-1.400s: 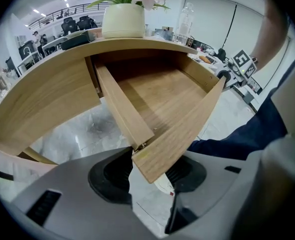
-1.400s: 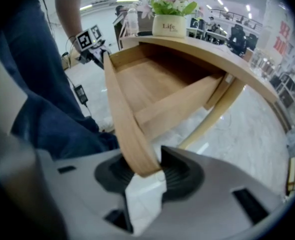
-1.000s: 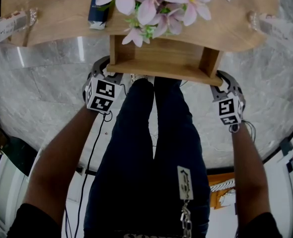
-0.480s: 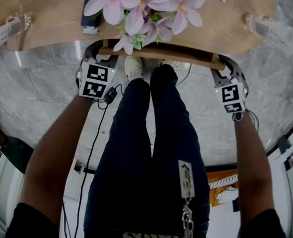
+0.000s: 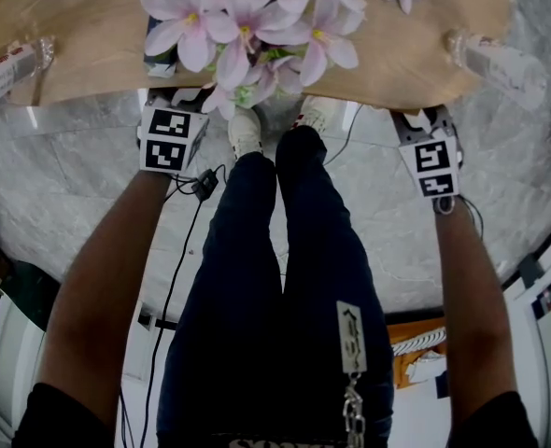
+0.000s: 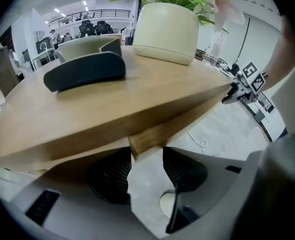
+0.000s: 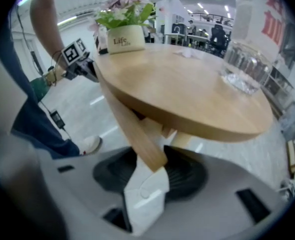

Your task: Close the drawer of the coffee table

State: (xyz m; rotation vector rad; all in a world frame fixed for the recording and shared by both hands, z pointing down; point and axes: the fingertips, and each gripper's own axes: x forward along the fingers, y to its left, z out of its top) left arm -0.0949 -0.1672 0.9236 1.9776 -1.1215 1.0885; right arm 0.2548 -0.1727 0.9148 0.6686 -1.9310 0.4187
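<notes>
**Change since the earliest head view.** The drawer (image 6: 151, 137) has slid away from me, under the bench (image 5: 416, 45). Its open box then stood proud of the near rim. Half a second ago a sliver was left, and now the head view shows none of it. Both marker cubes have followed it up to the rim, and the jaws of both claws have just been opening.

**Floor and stance.** The floor (image 5: 70, 185) is marbled. I stand close to the bench with my legs (image 5: 275, 278) between my arms, which I judge gives a square, even push.

**Bench.** It has a rounded wooden top, seen from above.

**Drawer.** I judge it home, or very nearly so. Only its front board shows, just below the rim in both gripper views.

**Left claw (image 6: 146, 171).** It is spread. One end corner of the front board stands between the jaw tips with floor visible beside it, so nothing is pinched.

**Right claw (image 7: 150, 175).** It is likewise spread, astride the board's other end, and as far as I can see it is not clamped on it.

**Placement of the claws.** I judge that one claw at each end keeps the drawer from skewing. Slack jaws suit a push, or a release once the travel is spent.

**Objects on the top.** A pot (image 6: 165, 26) of pink flowers (image 5: 247, 26), a dark case (image 6: 85, 71) and a clear glass piece (image 7: 245, 66) are all untouched. The push runs beneath them.
</notes>
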